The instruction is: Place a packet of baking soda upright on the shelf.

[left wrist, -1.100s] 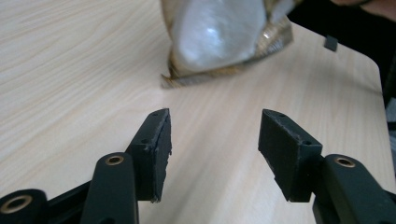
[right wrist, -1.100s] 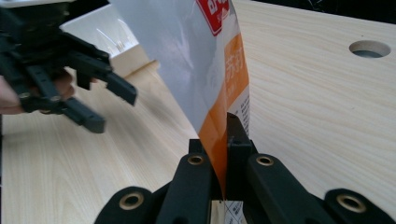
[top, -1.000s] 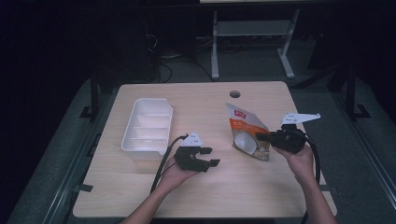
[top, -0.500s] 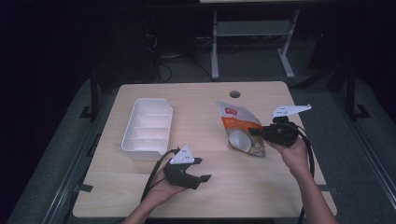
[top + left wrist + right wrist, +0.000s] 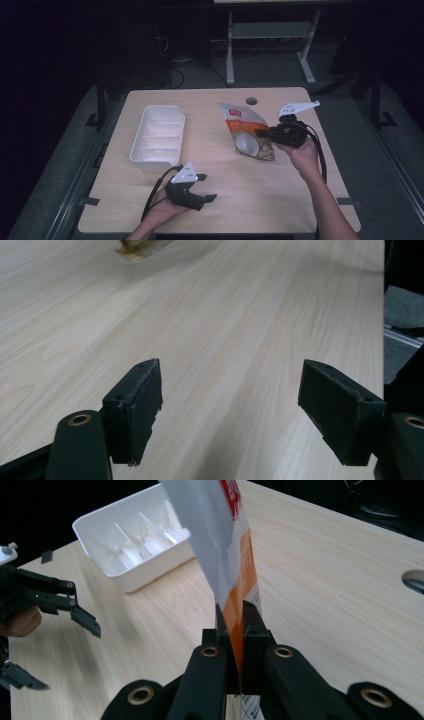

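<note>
Your right gripper point(image 5: 264, 134) has its fingers clamped on the edge of the orange-and-white pouch point(image 5: 247, 137) — the pouch sits right of centre on the worktop point(image 5: 280, 200), tilted up from it. Your left gripper point(image 5: 204, 187) hovers near the front edge, below the white divided tray point(image 5: 157, 136); its fingers have just been opening and stand apart — nothing between them.
</note>
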The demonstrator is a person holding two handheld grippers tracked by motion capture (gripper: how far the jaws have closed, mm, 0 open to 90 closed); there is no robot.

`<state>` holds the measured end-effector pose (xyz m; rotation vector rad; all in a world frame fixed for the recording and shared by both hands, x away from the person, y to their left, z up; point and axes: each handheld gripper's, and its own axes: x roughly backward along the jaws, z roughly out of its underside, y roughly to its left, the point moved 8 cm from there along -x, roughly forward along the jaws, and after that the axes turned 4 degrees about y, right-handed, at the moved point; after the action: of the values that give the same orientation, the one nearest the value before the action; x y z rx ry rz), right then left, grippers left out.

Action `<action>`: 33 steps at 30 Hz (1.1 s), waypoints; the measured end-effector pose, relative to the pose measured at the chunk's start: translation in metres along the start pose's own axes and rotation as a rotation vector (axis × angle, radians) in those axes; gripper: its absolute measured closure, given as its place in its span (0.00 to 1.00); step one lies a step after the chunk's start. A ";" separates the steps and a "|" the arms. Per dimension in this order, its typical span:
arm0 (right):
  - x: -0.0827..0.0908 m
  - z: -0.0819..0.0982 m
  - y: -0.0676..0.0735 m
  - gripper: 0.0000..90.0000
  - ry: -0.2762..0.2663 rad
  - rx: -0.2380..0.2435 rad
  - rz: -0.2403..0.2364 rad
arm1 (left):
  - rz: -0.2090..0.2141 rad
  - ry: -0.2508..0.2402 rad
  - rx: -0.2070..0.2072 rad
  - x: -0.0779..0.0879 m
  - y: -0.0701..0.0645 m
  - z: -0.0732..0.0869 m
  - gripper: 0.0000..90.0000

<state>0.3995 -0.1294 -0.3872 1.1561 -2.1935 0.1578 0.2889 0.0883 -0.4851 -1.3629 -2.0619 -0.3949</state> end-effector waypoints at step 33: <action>-0.048 -0.070 0.037 1.00 -0.008 0.080 -0.083 | 0.026 0.034 -0.050 -0.005 0.001 0.013 0.25</action>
<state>0.4246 -0.0466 -0.3540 1.2916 -2.1595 0.2077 0.2863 0.0923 -0.4986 -1.4011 -2.0169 -0.4583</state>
